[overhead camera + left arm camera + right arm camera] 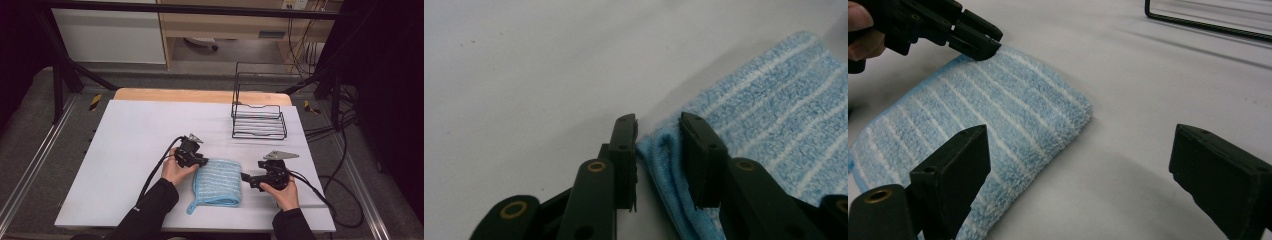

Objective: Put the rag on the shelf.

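**Quick count of what's on the table**

We count one blue striped towel (218,181), folded. One black wire rack (259,121) at the far side. Two grippers: left (200,161) and right (245,176), each in one hand, so two hands. One white table (135,145) under it all.

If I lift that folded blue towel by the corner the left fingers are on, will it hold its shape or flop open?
Likely flop: the blue towel is soft looped terry, folded in loose layers, so the lower layers would probably hang and unfold. It looks light for its size. The pile should grip well; the left gripper has its fingers around the folded edge, so slipping seems unlikely.
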`<state>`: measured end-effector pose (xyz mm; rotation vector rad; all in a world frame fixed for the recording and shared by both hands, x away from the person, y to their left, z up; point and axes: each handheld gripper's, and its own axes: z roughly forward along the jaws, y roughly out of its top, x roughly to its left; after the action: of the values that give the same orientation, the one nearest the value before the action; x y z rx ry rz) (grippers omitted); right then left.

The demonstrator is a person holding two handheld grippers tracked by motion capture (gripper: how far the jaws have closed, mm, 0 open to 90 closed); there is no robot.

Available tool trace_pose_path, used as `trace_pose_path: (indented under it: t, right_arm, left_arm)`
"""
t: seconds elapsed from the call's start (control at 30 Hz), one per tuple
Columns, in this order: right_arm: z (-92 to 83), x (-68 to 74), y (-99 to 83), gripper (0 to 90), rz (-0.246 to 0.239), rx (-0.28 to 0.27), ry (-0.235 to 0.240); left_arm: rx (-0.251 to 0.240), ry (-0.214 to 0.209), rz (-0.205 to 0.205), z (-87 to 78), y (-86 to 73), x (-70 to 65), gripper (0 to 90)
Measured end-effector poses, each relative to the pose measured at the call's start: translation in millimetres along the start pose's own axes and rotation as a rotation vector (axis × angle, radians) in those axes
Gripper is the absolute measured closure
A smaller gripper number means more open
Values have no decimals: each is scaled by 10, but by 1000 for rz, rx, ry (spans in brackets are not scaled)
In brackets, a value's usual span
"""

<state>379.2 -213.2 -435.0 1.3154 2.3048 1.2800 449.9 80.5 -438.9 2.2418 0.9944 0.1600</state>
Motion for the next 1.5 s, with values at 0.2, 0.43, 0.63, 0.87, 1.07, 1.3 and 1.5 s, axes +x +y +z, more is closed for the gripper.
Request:
trace_pose_path:
  t: [0.2, 0.43, 0.63, 0.87, 1.07, 1.3, 1.5]
  right_arm:
    - [126, -3, 54, 203, 9, 3, -2]
    - [293, 2, 161, 345, 43, -5, -15]
    - [411, -26, 182, 509, 81, 33, -23]
    - [492, -32, 161, 630, 105, 66, -12]
    - [514, -30, 164, 734, 152, 87, 15]
    - [507, -44, 184, 823, 188, 106, 42]
    - [442, -18, 210, 833, 169, 68, 40]
  left_arm:
    - [7, 7, 3, -4, -1, -17, 726]
    - [-3, 11, 5, -4, -21, -25, 754]
    - [-5, 7, -2, -2, -27, -19, 764]
    - [-10, -3, -6, -2, -30, -9, 783]
    - [-15, -25, -31, -9, -37, 24, 804]
    - [-42, -65, -86, -34, -67, 81, 824]
    - [-72, -71, -80, -122, -71, 69, 829]
